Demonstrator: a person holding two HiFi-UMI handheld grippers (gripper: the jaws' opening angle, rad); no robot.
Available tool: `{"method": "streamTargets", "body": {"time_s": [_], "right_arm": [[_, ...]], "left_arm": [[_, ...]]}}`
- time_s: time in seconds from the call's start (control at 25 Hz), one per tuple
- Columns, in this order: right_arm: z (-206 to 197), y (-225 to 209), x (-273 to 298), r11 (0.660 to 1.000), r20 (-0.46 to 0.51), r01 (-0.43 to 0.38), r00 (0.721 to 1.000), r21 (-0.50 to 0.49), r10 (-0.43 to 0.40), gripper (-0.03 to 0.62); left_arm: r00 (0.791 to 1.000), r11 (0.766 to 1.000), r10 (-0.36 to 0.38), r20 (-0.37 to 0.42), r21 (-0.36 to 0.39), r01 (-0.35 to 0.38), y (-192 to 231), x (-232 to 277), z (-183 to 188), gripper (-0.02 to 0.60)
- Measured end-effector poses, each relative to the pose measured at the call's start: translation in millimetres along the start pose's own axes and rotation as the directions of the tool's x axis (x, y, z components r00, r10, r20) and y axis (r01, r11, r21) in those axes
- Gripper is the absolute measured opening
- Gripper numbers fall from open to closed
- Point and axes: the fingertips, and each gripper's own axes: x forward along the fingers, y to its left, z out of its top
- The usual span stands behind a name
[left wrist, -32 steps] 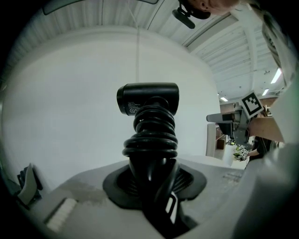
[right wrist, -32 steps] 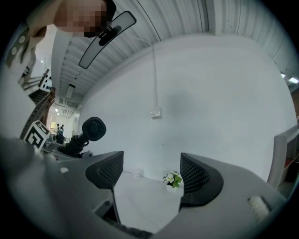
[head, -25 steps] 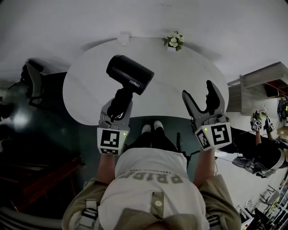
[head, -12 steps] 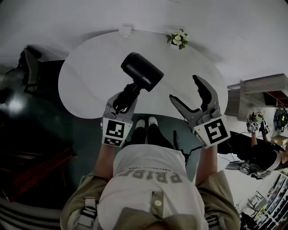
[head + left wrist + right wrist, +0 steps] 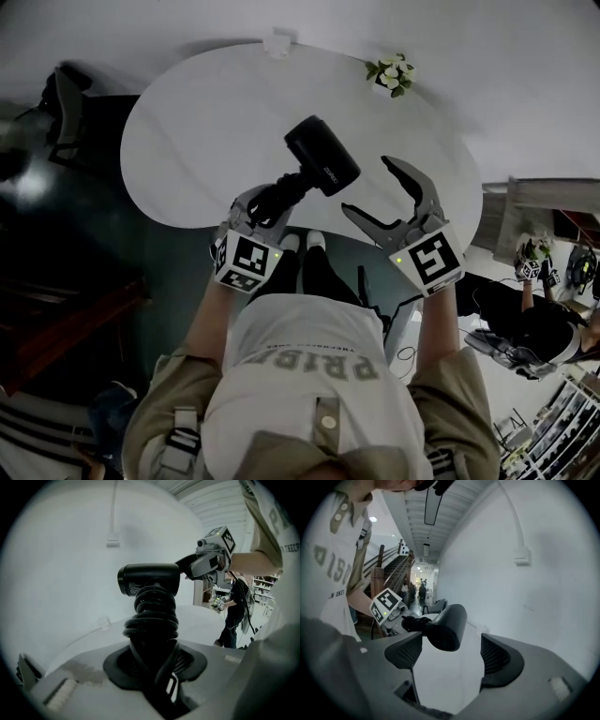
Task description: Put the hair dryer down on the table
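Left gripper (image 5: pixel 261 204) jaws clamp the hair dryer (image 5: pixel 322 156) by the cord (image 5: pixel 151 616) coiled round its handle, barrel ahead of them above the tabletop (image 5: pixel 206 131), right gripper (image 5: pixel 380 192) jaws wide, empty, just beside it: risk is coils slipping, barrel drooping or clipping those jaws.

We see a dim, grey head view: its left side sinks to near-black, while the pale worktop (image 5: pixel 206 141) is the brightest patch. Both gripper views bend strongly toward black corners, with the closest parts soft.
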Motion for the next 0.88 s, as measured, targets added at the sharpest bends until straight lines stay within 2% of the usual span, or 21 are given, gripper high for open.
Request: {"method": "streamTargets", "body": {"time_s": [0.2, 0.52, 0.88], "right_arm": [[-19.2, 11.5, 23.1, 0.992, -0.055, -0.096, 0.994, -0.084, 0.091, 0.393], [-53.3, 21.0, 44.9, 0.959, -0.207, -0.212, 0.963, -0.189, 0.172, 0.393], [-96.8, 26.9, 62.2, 0.934, -0.286, -0.303, 0.927, -0.189, 0.243, 0.396]], "left_arm": [[0.998, 0.999, -0.043, -0.040, 0.004, 0.043, -5.0, 6.7, -19.9, 0.146], [0.981, 0.982, -0.141, -0.132, 0.104, 0.155, -14.7, 11.9, -43.8, 0.146], [0.952, 0.948, -0.197, -0.235, 0.202, 0.246, -18.0, 31.6, -70.3, 0.146]]}}
